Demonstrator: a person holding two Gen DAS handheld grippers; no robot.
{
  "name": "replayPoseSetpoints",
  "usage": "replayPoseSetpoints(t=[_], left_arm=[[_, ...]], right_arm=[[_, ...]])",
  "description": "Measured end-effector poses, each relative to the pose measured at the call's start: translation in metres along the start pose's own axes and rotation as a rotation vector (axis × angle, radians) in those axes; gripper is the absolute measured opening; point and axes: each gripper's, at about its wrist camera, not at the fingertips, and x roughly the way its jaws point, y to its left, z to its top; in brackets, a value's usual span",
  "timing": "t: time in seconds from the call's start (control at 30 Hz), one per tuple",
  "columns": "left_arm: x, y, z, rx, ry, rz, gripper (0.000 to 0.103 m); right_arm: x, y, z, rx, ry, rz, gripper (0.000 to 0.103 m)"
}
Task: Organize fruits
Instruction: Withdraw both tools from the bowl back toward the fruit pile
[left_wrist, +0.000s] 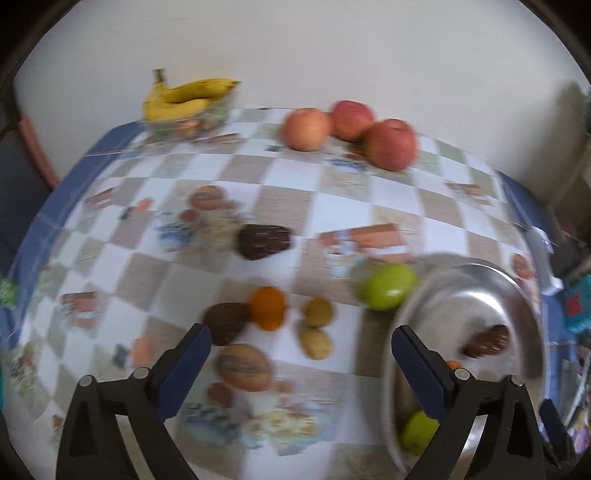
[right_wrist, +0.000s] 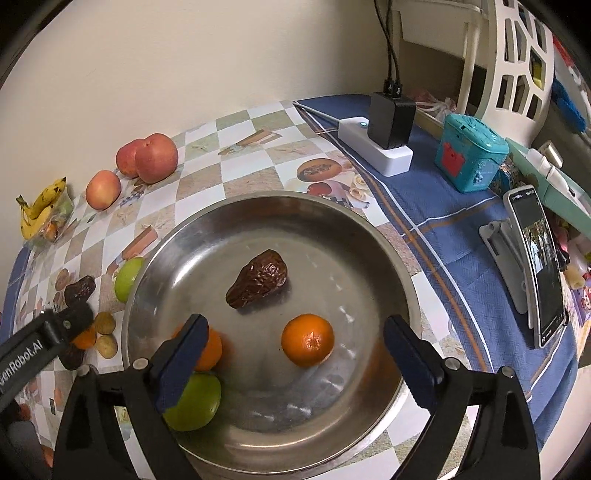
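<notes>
Right tongs (right_wrist: 291, 332) spread wide and empty above steel bowl (right_wrist: 369, 236) with wrinkled brown avocado (right_wrist: 257, 284), glossy orange (right_wrist: 307, 340) and green apple (right_wrist: 195, 402); left tongs (left_wrist: 301, 343) likewise apart, lettered "Robot.AI", over checkered desk (left_wrist: 288, 206).

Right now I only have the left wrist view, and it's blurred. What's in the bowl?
Observer: Four fruits lie in the bowl: a dark fruit, an orange, a second orange and a green apple.
Operator: Is the right gripper holding one?
Observer: No, the right gripper is open and empty above the bowl.
Operator: Anything to the right of the bowl?
Observer: A phone leans on a stand on the blue cloth.
</notes>
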Motion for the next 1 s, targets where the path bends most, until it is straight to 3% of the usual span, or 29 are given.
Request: replayPoseSetpoints(t=[0.2, 0.4, 1.0], left_arm=[[0.003, 0.034, 0.003, -0.083, 0.01, 0.102, 0.103], [0.003, 0.06, 0.003, -0.125, 0.02, 0.15, 0.103], [0.009, 0.095, 0.0, -0.227, 0.046, 0.157, 0.103]], right_arm=[[0.0, 0.003, -0.001, -0.014, 0.002, -0.006, 0.096], [-0.002, 0.007, -0.001, -0.03, -0.007, -0.003, 0.096], [-0.004, 0.016, -0.002, -0.055, -0.013, 0.019, 0.096]])
